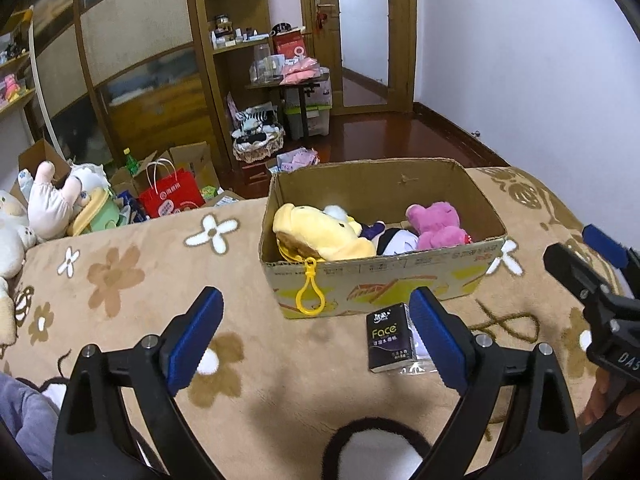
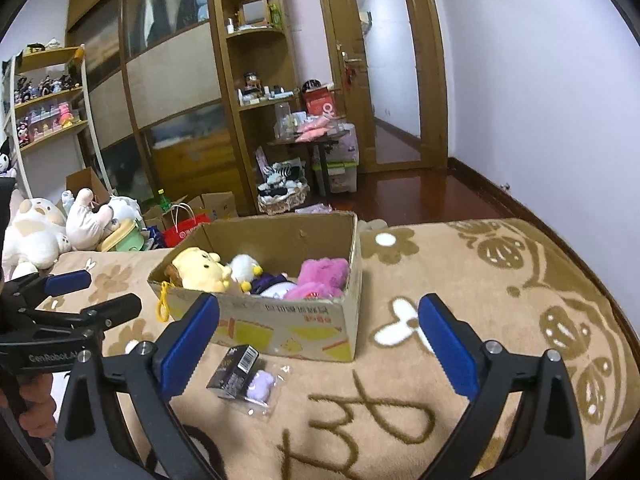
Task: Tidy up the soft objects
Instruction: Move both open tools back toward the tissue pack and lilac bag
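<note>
While three plush toys lie inside the open brown cardboard box (image 2: 280, 320), a dark tissue pack (image 2: 236, 372) and bagged lilac puff (image 2: 262, 386) remain just before it; both the left gripper (image 1: 316, 340) and right gripper (image 2: 320, 346) are held empty with jaws wide, so a grasp is judged next.

We find the dark tissue pack (image 1: 389, 343) partly covered in the left wrist view by a blue finger pad (image 1: 438, 338). The clear packet (image 2: 262, 390) behind it is mostly hidden there. In the cardboard box (image 1: 382, 276), the dark plush (image 1: 394, 240) lies half buried between its neighbours. Print on the box is too small to read. The pile of plush toys (image 1: 24, 208) at far left runs off the edge.
</note>
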A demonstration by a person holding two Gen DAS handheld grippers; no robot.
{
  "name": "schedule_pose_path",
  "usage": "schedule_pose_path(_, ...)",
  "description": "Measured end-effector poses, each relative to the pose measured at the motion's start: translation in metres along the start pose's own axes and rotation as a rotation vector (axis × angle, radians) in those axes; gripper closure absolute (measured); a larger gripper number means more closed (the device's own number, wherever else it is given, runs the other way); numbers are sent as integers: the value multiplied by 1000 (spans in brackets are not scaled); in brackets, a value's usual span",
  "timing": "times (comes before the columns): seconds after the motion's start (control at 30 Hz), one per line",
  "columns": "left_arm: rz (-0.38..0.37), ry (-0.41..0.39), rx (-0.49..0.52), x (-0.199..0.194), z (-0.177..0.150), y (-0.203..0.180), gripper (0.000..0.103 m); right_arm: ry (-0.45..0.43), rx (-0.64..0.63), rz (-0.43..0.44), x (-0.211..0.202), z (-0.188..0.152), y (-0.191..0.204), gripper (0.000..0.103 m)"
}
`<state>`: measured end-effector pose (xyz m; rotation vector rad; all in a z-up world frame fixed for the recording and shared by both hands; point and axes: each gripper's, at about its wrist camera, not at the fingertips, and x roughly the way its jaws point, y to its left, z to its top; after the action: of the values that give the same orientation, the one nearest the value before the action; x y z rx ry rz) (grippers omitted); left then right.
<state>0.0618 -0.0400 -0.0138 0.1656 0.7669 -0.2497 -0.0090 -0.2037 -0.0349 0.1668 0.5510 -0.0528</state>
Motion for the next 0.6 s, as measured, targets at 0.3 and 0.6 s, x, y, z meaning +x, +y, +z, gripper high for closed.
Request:
schedule_pose_path(0.3, -6, 31, -18, 12, 1, 6, 10, 49, -9, -23, 20, -8, 0, 0)
schedule_pose_path(0.6, -11, 64, -21, 29, 4, 5, 10, 83, -55, -65, 39, -17, 11, 0)
